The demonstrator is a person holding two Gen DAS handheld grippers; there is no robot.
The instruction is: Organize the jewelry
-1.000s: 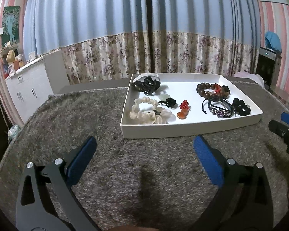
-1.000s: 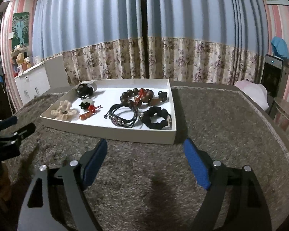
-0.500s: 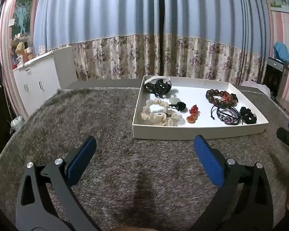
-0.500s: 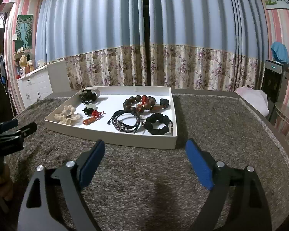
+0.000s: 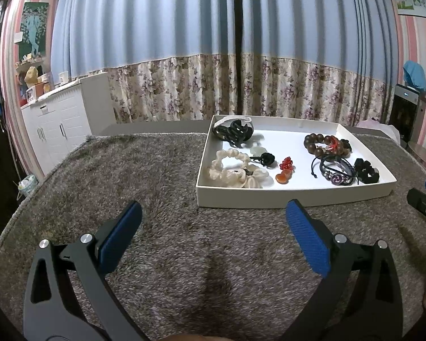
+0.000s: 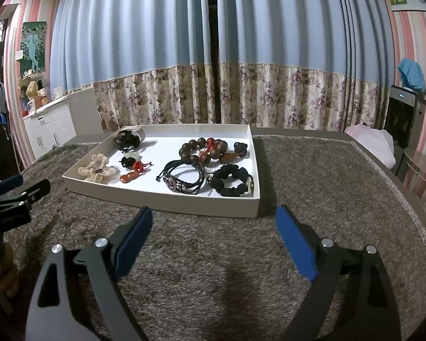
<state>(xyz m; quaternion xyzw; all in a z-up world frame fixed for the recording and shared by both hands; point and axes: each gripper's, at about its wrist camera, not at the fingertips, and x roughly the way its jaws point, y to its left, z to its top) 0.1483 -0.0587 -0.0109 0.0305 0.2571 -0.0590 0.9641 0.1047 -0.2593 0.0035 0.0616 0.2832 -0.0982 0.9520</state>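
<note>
A white tray (image 5: pixel 292 198) (image 6: pixel 162 207) sits on the grey carpet-topped table. It holds a cream scrunchie (image 5: pixel 237 167) (image 6: pixel 97 167), a black claw clip (image 5: pixel 235 132) (image 6: pixel 126 139), a brown bead bracelet (image 5: pixel 322 143) (image 6: pixel 206 149), a black cord bracelet (image 5: pixel 336 170) (image 6: pixel 184 176), a black scrunchie (image 5: pixel 366 172) (image 6: pixel 233 180) and red charms (image 5: pixel 285 170) (image 6: pixel 135 170). My left gripper (image 5: pixel 213 221) is open and empty, in front of the tray's near left. My right gripper (image 6: pixel 213 227) is open and empty, just short of the tray's near right.
The grey carpet (image 5: pixel 127 176) covers the table around the tray. A white cabinet (image 5: pixel 62 125) stands at the far left, curtains (image 5: pixel 241 56) hang behind, and a black appliance (image 6: pixel 403 116) stands at the far right. The left gripper also shows at the right wrist view's left edge (image 6: pixel 8 196).
Both grippers have drawn back and risen a little, so the tray sits farther off and shifted right in the left wrist view. Both stay open; the jewelry has not moved.
</note>
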